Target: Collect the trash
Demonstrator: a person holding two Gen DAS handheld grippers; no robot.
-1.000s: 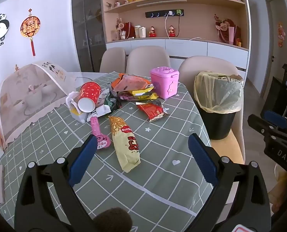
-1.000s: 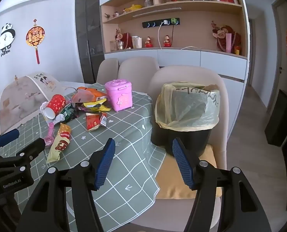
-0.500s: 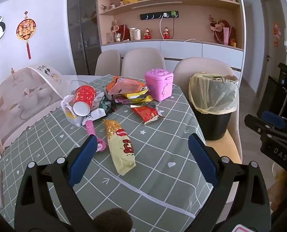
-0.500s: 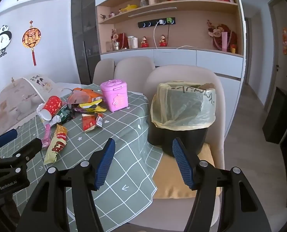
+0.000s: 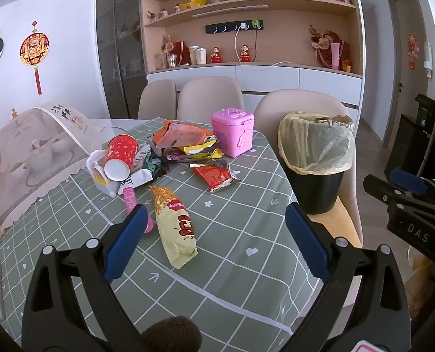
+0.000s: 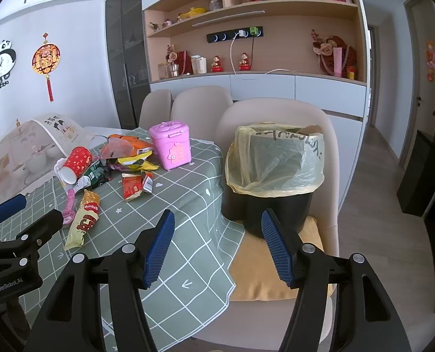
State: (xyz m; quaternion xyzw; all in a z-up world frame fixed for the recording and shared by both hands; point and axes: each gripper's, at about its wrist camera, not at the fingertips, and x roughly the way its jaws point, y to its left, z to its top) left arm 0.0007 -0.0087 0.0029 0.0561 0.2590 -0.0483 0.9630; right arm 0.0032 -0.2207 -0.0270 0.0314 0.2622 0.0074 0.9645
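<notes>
While both grippers' ribbed blue fingers (image 5: 305,243) gape wide, crinkly wrappers (image 5: 175,228) litter the checked tablecloth (image 5: 232,234).

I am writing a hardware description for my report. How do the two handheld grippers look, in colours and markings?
Both are black plastic with silver screws and blue ribbed pads on the jaws. The left gripper carries white "GenRobot.AI" lettering on its body; the right gripper carries "DAS".
</notes>
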